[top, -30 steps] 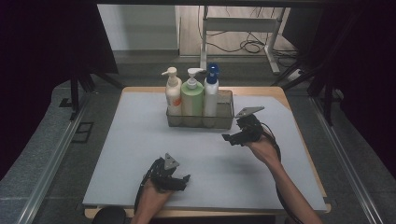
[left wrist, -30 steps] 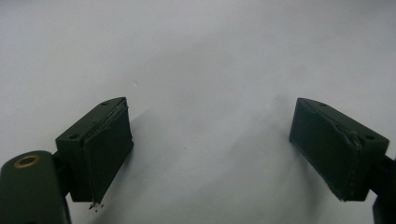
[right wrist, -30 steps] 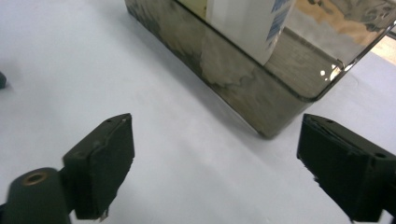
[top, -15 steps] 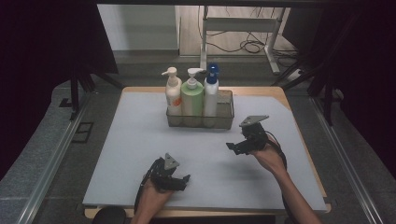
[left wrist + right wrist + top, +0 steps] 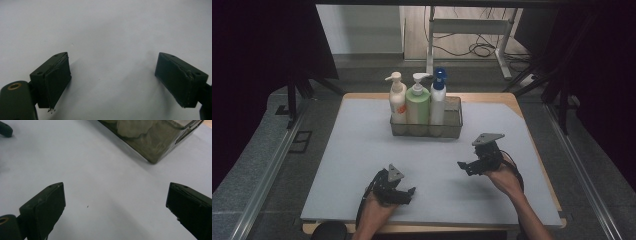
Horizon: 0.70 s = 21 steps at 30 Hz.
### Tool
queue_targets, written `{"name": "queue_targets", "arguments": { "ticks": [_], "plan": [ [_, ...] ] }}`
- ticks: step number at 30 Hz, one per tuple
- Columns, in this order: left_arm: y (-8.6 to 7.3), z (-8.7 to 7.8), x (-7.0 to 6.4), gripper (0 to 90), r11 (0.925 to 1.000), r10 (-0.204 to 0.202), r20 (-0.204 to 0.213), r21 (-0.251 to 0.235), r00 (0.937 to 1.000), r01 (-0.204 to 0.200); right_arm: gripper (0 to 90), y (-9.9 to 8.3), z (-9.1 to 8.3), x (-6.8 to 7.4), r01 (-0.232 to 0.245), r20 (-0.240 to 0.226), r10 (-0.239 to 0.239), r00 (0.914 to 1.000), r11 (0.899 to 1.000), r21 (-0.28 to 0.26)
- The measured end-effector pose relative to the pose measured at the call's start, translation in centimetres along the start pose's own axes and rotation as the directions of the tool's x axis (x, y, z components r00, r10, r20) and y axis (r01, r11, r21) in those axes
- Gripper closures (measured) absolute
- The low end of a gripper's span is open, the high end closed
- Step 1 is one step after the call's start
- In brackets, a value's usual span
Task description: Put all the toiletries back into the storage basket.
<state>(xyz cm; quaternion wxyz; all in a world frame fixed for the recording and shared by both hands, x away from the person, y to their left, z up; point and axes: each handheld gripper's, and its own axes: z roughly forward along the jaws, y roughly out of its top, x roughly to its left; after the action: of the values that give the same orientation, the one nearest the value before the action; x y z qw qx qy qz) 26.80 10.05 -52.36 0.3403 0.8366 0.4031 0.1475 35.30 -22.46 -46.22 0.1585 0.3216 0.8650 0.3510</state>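
The right gripper is held just above the pale table mat, to the right of the middle. Its jaws stand wide apart with nothing between them, and the grey three-cornered plate on top tips up toward the back. In the right gripper view the bare mat lies between the two black jaws, and a corner of the clear bin shows at the upper right, near but well clear of the fingertips.

The left gripper rests low at the near edge of the mat, left of centre. Its jaws are also spread open and empty; the left gripper view shows plain mat between the pads.

Farther out, the clear bin sits at the back middle of the mat. Three pump bottles stand upright in it side by side, filling its left part while the right end shows bare wall. They are a cream bottle with an orange label patch, a green bottle with a white pump, and a white bottle with a blue pump. Any writing on the labels is too small to read.

Nothing lies on the mat between the grippers and the bin. A black cable trails from the right gripper along the forearm. Beyond the table stand a metal frame and loose cables on the floor.
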Motion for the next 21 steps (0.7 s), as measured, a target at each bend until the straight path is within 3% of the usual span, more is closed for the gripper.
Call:
{"name": "queue_targets", "arguments": {
  "ticks": [21],
  "plan": [
    [0.0,0.0,0.0,12.5,1.0,0.002,0.0,0.002,1.0,-0.002,2.3,-5.1,-0.8,0.9,-0.035,0.015,0.034,0.9993,0.999,0.01]
  ]
}}
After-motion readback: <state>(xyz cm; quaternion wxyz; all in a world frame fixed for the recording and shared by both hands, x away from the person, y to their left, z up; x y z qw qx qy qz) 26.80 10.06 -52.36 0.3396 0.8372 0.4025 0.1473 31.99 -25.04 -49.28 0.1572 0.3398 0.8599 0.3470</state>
